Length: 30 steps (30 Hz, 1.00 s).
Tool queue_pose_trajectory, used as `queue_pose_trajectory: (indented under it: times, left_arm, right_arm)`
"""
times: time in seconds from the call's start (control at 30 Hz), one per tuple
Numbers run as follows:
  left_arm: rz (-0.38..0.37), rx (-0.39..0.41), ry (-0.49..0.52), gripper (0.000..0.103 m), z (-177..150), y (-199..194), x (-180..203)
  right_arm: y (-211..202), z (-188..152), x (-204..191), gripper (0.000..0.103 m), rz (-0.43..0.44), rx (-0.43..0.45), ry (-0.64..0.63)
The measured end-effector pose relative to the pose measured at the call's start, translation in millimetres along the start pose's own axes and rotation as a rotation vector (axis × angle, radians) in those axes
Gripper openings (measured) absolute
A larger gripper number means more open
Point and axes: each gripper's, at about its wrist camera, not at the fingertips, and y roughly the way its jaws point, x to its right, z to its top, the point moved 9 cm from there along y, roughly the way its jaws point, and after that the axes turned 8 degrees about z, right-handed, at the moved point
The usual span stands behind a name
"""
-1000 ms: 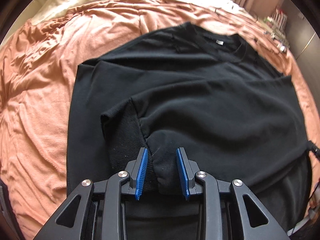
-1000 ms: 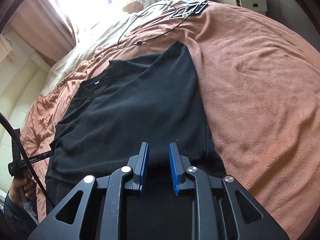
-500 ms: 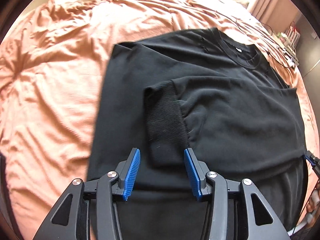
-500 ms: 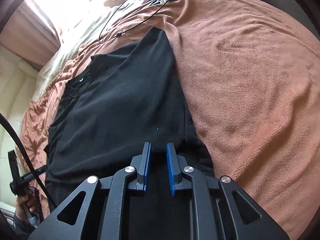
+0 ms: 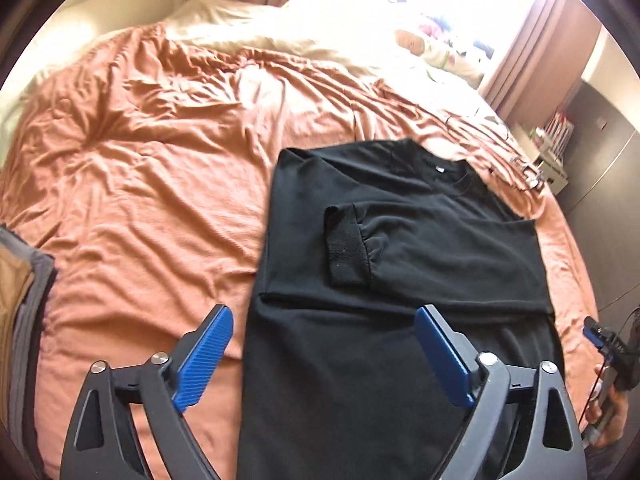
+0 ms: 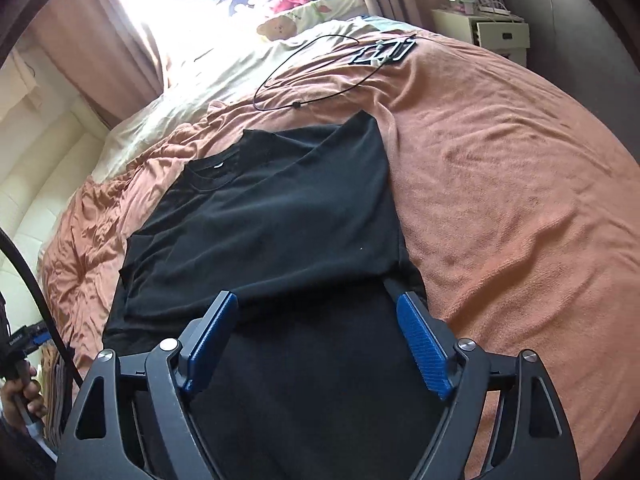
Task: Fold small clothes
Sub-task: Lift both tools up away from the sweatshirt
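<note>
Our left gripper (image 5: 324,354) has a black, angular frame with triangular cutouts, round silver screws at the joints and ribbed blue pads (image 5: 202,364) on its fingers. Our right gripper (image 6: 318,344) is built alike, with textured blue pads (image 6: 422,354). A black cable (image 6: 36,312) curves at its left, possibly ours; the edge is too dark.

The sweater (image 5: 400,280) lies flat on the bedspread (image 5: 140,200), collar (image 5: 444,172) at the far end. One sleeve is folded across its body, the cuff (image 5: 346,246) resting on top near the left edge. Beyond the collar, a cable (image 6: 312,76) lies looped on the bedspread. A cabinet (image 6: 496,34) stands behind the bed at right.
</note>
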Motion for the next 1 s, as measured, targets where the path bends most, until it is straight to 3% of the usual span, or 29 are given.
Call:
queue_pose_trajectory:
  times: [0.1,0.27,0.4,0.67,1.0]
  left_arm:
    - [-0.011,0.037,-0.014,0.097,-9,-27,-9]
    - [-0.007,0.083,-0.048,0.099,-21,-64,-23]
    - [-0.029,0.143,-0.090,0.103,-36,-98,-30]
    - [-0.042,0.201,-0.076,0.103,-76,-137,-37]
    - [0.000,0.264,-0.119,0.103,-126,-170,-61]
  right_arm:
    - [-18,-9,-7,0.087,-0.009,0.009,-0.037]
    - [-50,-26,-23,0.102,0.006,0.003,-0.106]
    - [-83,-33,-26,0.103,-0.014,0.022,-0.129]
    - [-134,-67,-32,0.103,-0.042,0.030,-0.168]
    - [-183,-100,-38,0.103,-0.057,0.046,-0.206]
